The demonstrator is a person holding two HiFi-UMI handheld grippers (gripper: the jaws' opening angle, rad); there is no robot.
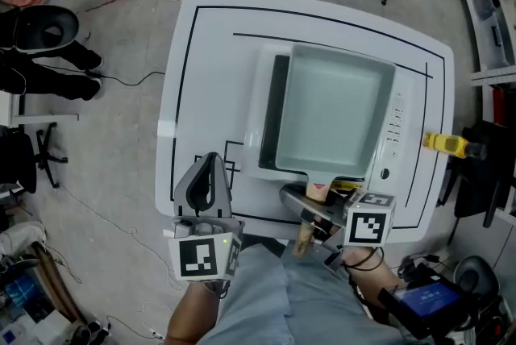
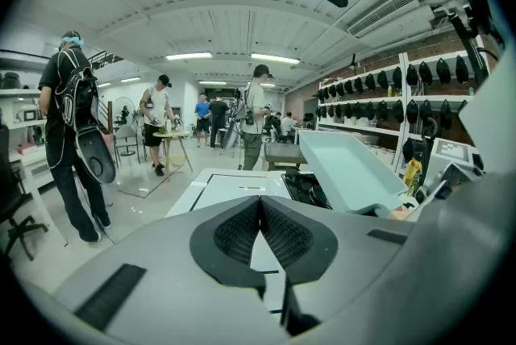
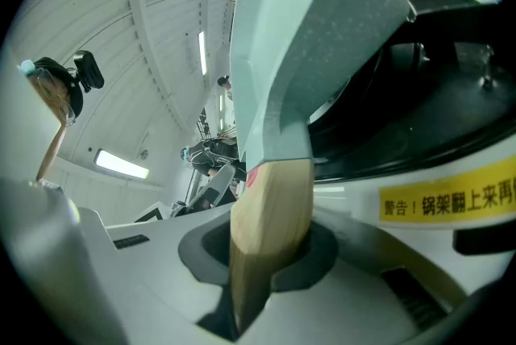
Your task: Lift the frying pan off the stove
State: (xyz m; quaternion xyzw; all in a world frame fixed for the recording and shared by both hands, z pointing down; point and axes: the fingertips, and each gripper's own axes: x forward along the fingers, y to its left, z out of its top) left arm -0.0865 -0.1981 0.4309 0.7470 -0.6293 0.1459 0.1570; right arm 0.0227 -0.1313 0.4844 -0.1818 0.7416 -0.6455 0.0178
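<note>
So the frying pan [image 1: 334, 110] is a square, pale green one. It's over the stove [image 1: 272, 105] in the middle of the white table [image 1: 210, 69], shoved a bit right so a strip of black cooktop shows on the left. Its wooden handle [image 3: 270, 230] points at the near edge, toward the person, which is pretty much why the grab comes from that side.

The right gripper [image 1: 310, 210] has its jaws clamped on that handle, gripping the wood just short of where it meets the pan body. Makes sense to me: it's the only part meant to be held, and holding close to the pan should mean less droop from the weight out front.

The left gripper [image 1: 208, 182] hangs over the near-left part of the table with its jaws pressed together and nothing in them. My guess is it's just parked out of the way, since this is a one-handle job.

From the left gripper view the pan looks tilted, far side up, so the lift may be starting, but I can't tell if the base is clear of the burner. There's a yellow warning sticker [image 3: 447, 198] on the stove's front, right beside the handle, so I'd lift straight up and not drag.
</note>
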